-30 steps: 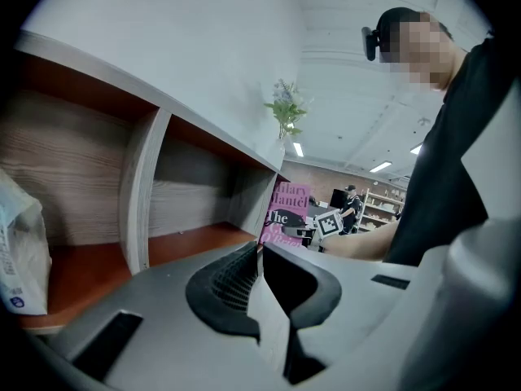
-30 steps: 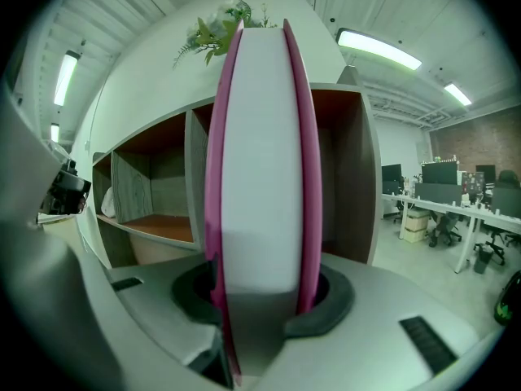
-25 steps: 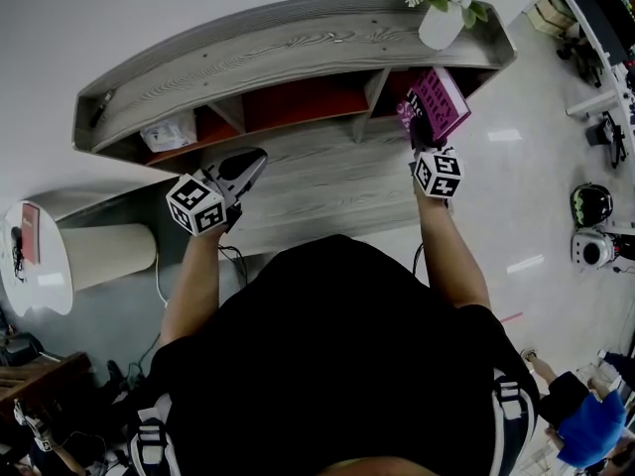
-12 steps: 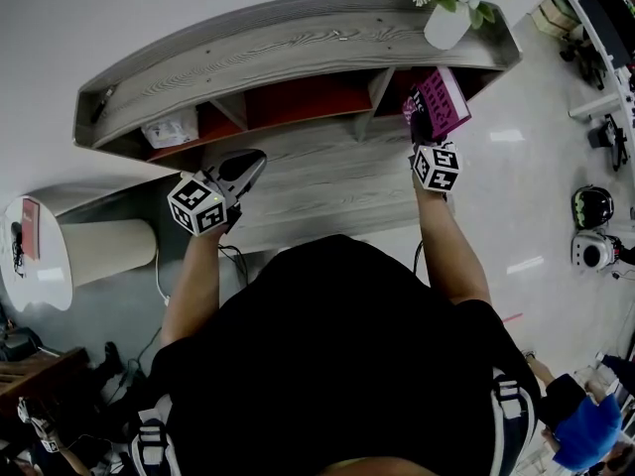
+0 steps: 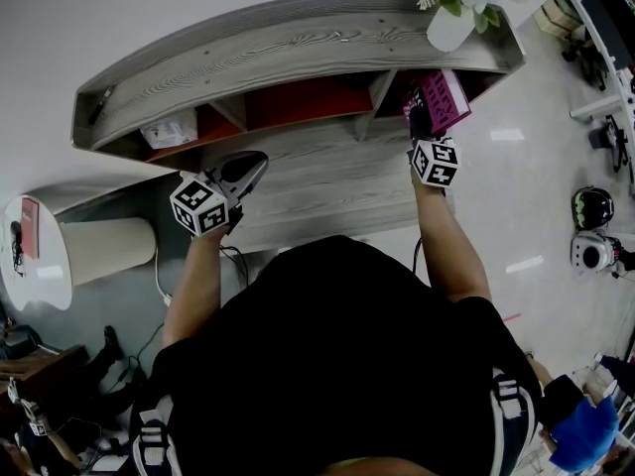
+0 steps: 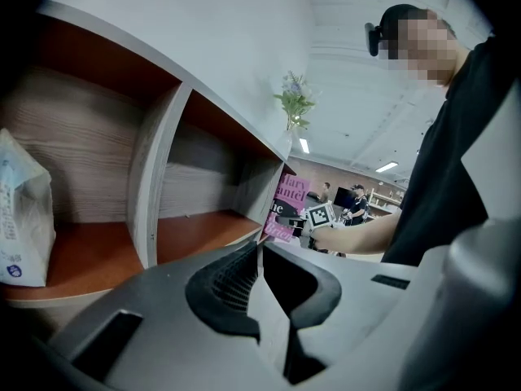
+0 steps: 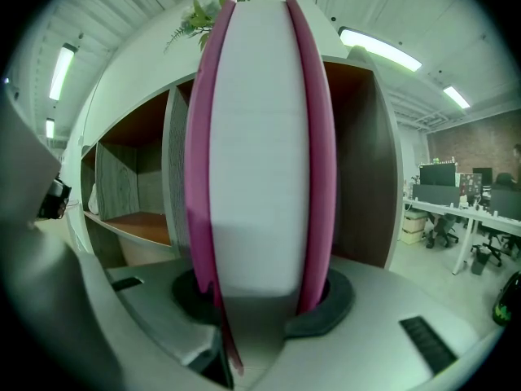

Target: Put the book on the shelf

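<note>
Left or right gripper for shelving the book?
Right. The right gripper holds the pink book upright at the rightmost compartment of the shelf; the left gripper is shut, empty, off to the left.

- The left hand-held gripper (image 6: 259, 255) fills the lower frame, its dark jaws closed together with nothing between them.
- Beyond it runs a wooden shelf (image 6: 151, 194) with orange compartment floors and upright dividers.
- A white plastic bag (image 6: 20, 218) sits in the leftmost compartment.
- Flowers (image 6: 295, 103) stand on the shelf's top.
- At the far end compartment a pink book (image 6: 289, 202) stands upright, with the right hand-held gripper (image 6: 303, 221) at its lower edge and the person's forearm (image 6: 358, 235) behind.
</note>
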Action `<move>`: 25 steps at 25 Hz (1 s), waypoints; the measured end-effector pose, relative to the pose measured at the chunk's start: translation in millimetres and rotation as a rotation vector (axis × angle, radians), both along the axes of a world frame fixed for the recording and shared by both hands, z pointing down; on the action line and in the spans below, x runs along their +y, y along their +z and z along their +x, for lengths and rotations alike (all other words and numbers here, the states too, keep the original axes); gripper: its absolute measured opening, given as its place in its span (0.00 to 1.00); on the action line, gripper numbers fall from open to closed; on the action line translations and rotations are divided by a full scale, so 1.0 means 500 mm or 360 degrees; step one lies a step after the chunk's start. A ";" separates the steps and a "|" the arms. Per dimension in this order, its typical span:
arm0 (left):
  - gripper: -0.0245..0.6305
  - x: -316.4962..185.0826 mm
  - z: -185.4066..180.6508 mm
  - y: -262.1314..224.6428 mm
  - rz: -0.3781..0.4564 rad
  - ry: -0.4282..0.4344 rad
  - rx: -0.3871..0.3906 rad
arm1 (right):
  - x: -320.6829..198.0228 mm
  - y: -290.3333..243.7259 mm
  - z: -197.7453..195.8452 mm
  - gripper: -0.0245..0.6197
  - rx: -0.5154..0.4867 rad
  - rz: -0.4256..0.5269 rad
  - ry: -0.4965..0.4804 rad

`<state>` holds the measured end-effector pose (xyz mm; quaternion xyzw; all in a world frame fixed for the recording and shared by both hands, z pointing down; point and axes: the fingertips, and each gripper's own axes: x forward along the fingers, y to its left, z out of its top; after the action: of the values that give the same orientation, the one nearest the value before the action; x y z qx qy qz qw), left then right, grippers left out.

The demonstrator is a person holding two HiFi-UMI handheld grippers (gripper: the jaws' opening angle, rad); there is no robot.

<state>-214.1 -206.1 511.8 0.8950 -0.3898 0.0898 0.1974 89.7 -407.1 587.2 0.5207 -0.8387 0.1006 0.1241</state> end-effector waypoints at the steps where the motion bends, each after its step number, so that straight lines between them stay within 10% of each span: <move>1: 0.10 -0.001 0.000 0.001 -0.0002 0.0000 0.0002 | -0.003 0.001 -0.001 0.27 0.0004 0.0002 -0.0001; 25: 0.10 0.003 -0.010 0.025 -0.0035 -0.0018 -0.0042 | -0.066 0.001 -0.033 0.27 0.0039 0.0047 0.0020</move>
<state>-219.1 -204.5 524.4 0.8893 -0.3964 0.1047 0.2026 73.4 -440.0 587.7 0.5290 -0.8351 0.0826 0.1259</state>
